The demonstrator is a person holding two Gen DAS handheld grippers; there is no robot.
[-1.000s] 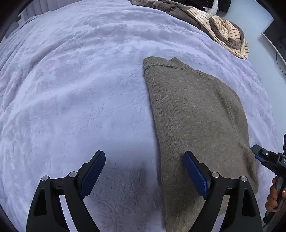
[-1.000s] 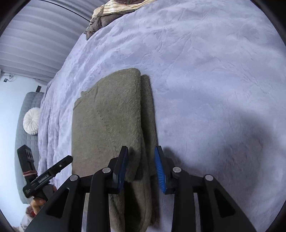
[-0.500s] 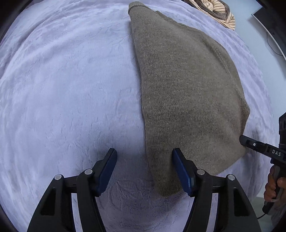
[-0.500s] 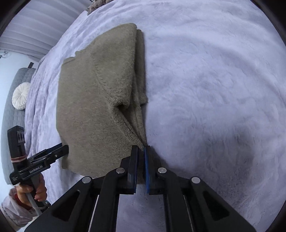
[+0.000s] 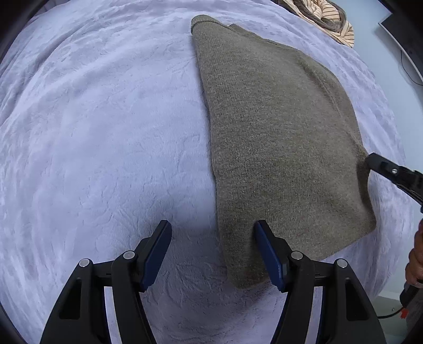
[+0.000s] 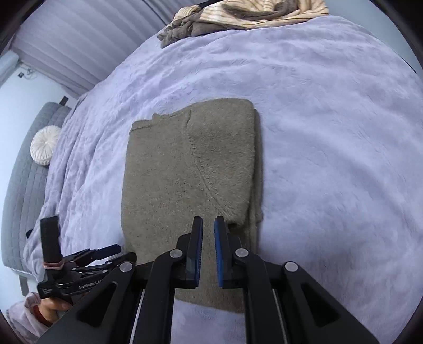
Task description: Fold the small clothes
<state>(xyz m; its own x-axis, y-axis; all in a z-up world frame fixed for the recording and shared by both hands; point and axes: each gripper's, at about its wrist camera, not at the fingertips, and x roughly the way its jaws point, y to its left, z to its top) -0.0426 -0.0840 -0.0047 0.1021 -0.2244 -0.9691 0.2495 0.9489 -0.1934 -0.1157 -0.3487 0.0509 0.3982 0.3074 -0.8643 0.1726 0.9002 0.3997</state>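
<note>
Left tongs (image 5: 212, 242) stand open, straddling the near left edge of the folded olive sweater (image 5: 277, 137) without pinching it. Right tongs (image 6: 208, 225), having just been closing, hover nearly shut and empty above its near edge. Sweater lies flat on the lavender bed (image 6: 330, 132); striped clothes (image 6: 251, 13) sit beyond.

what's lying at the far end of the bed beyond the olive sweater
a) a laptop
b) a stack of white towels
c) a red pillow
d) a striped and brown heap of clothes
d: past the folded olive sweater a crumpled heap of clothes, cream with stripes mixed with brown fabric, sits at the far edge of the lavender blanket.
</note>
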